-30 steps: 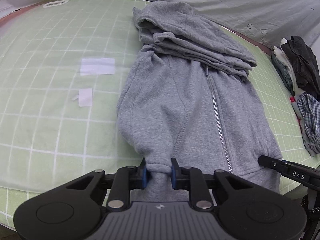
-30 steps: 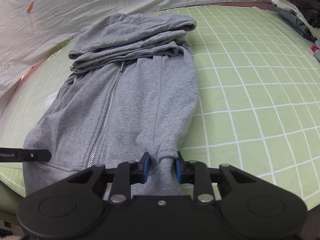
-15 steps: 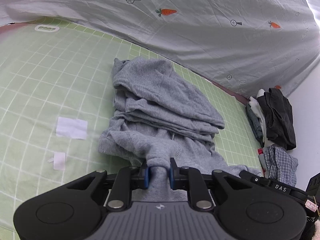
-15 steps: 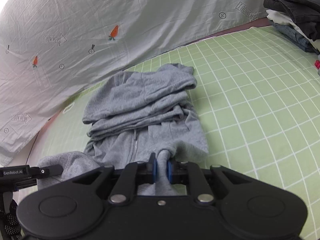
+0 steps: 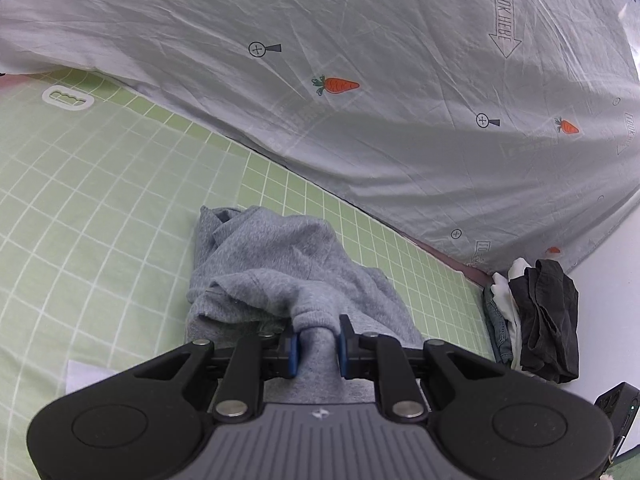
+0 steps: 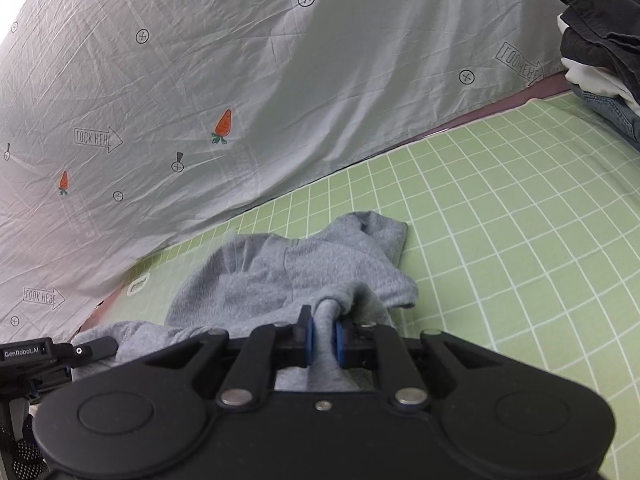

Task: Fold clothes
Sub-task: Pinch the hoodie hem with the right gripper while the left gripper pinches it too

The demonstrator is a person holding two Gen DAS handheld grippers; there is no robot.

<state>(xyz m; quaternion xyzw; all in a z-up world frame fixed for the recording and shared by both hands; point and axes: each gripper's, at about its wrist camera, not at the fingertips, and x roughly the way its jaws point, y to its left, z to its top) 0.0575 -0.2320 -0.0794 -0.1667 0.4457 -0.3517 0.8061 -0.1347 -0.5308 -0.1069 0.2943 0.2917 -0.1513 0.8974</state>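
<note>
Nearest: both tongs are clamped on bunched grey fabric. The left gripper has its blue pads nearly together w/ a thick wad of hem between them; the right gripper is pinched even tighter on a thinner roll. Each holds 1 bottom corner of the grey hoodie, lifted off the mat and carried fwd over the rest of the garment.

Just beyond the tips, the held hem drapes down onto the hoodie's bundled upper part, which lies on the green grid mat, roughly mid-mat, its far end toward the backdrop.

Judgement: the step in hand looks like the bottom-to-top fold. To do it well:
- Keep both grips level and equally far fwd, so the fold line runs square to the grid, not skewed.
- Keep the span between the 2 tongs taut enough that the middle doesn't sag or bunch.
- Lower the hem so it lands flush w/ the far edge of the bundle, then let go; dropping from height risks a crooked edge.

Further off: a stack of other clothes sits at the mat's right edge, well apart. Furthest: the carrot-print sheet as backdrop.
</note>
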